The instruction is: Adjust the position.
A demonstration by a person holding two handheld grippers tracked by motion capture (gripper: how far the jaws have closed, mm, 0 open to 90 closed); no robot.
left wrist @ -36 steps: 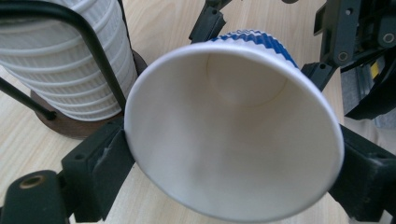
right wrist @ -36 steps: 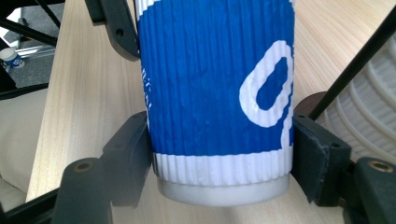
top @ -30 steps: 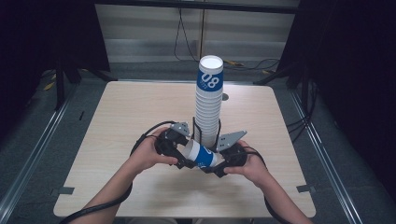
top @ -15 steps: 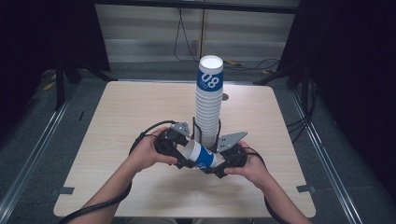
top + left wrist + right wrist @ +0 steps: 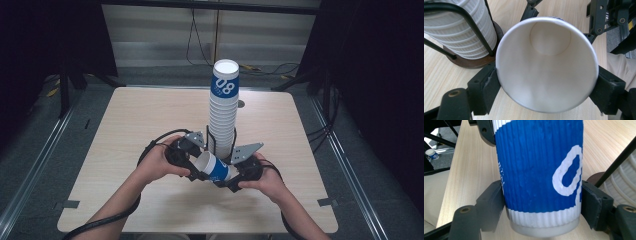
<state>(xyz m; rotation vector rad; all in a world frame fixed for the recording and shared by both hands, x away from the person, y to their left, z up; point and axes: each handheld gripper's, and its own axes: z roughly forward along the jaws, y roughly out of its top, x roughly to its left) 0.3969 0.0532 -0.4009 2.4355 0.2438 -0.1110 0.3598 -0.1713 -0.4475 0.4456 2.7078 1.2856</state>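
Observation:
A blue and white ribbed paper cup (image 5: 214, 169) lies on its side above the table, held between both hands. My left gripper (image 5: 197, 167) has just been closing on its open rim. In the left gripper view the pads (image 5: 489, 85) press on both sides of the cup (image 5: 546, 65). My right gripper (image 5: 231, 175) sits at the cup's base end and its jaws have just been opening. In the right gripper view they flank the blue cup (image 5: 539, 170) near its bottom, and the pads (image 5: 592, 202) barely stand off the wall.
A tall stack of cups (image 5: 223, 115) stands in a black wire holder on a round brown base (image 5: 474, 62), just behind the grippers. The wooden table (image 5: 125, 120) has free room left and right. A small cup (image 5: 431, 153) lies on the floor beyond the table.

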